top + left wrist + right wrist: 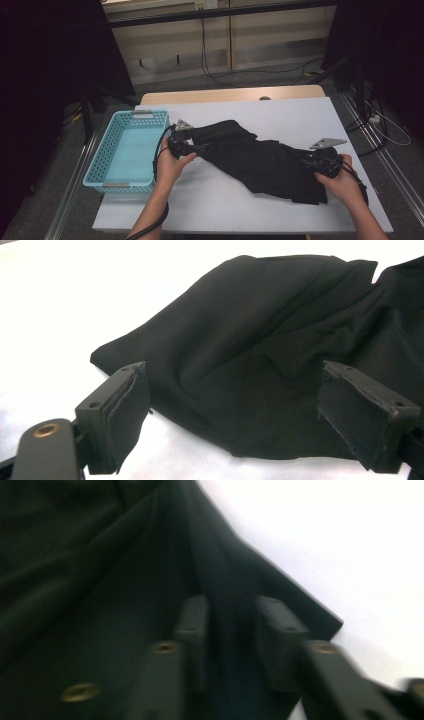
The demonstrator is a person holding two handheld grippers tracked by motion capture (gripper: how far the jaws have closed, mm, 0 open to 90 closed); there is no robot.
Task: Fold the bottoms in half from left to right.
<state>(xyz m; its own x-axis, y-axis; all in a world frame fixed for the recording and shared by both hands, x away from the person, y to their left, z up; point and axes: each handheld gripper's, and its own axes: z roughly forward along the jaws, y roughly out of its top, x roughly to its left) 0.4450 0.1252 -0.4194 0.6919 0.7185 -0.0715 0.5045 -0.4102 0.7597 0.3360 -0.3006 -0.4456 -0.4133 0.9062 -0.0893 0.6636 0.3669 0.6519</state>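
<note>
A black cloth (250,155) lies crumpled across the middle of the white table (285,112). At its left end my left gripper (199,146) stands open. In the left gripper view the gripper (232,374) has its jaws wide apart around the cloth (250,315), whose edge lies between them. My right gripper (306,159) is at the cloth's right end. In the right gripper view, which is blurred, that gripper (231,605) has its jaws close together with a raised fold of the cloth (75,580) pinched between them, near a corner.
A light blue plastic basket (107,145) sits at the table's left edge, just left of my left hand, with nothing in it. Bare white table surrounds the cloth. Cables run over the floor beyond the far edge.
</note>
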